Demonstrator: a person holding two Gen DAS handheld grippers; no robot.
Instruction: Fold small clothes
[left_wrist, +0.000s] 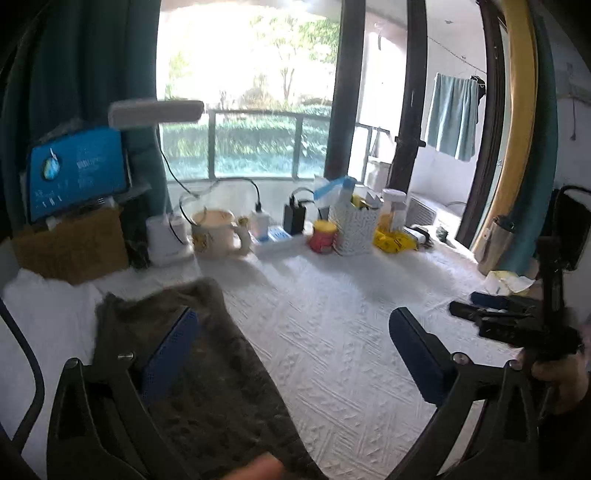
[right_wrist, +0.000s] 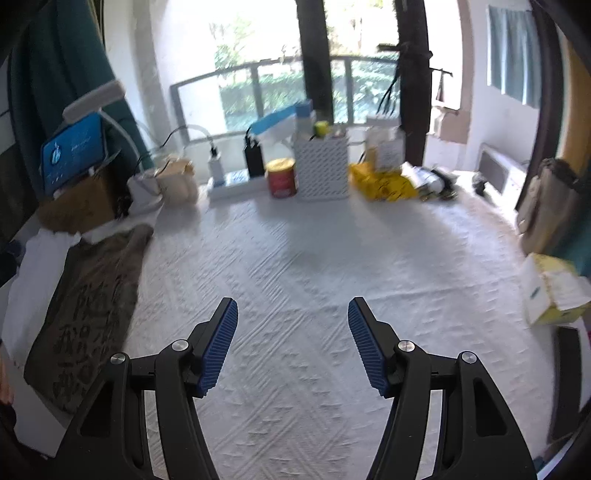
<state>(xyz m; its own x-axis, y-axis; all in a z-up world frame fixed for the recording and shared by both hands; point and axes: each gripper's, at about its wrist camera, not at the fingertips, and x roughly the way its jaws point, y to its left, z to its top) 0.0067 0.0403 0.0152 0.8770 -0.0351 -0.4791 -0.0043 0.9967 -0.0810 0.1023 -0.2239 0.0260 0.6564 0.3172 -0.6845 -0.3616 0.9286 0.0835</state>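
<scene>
A folded brown patterned garment (left_wrist: 221, 376) lies on the left side of the white textured tablecloth (left_wrist: 332, 332). My left gripper (left_wrist: 291, 332) is open above it, its left pad over the cloth and its right pad over bare tablecloth. In the right wrist view the same garment (right_wrist: 88, 302) lies flat at the far left on white folded fabric (right_wrist: 33, 266). My right gripper (right_wrist: 293, 325) is open and empty above the middle of the tablecloth (right_wrist: 314, 251). The right gripper also shows in the left wrist view (left_wrist: 491, 306) at the right edge.
Along the back stand a blue screen on a cardboard box (left_wrist: 77, 170), a white lamp (left_wrist: 166, 236), a mug (left_wrist: 218, 232), a power strip (left_wrist: 277, 240), a red can (left_wrist: 323, 236), a white basket (left_wrist: 354, 229) and yellow packets (left_wrist: 393, 240). A tissue box (right_wrist: 554, 291) sits at right.
</scene>
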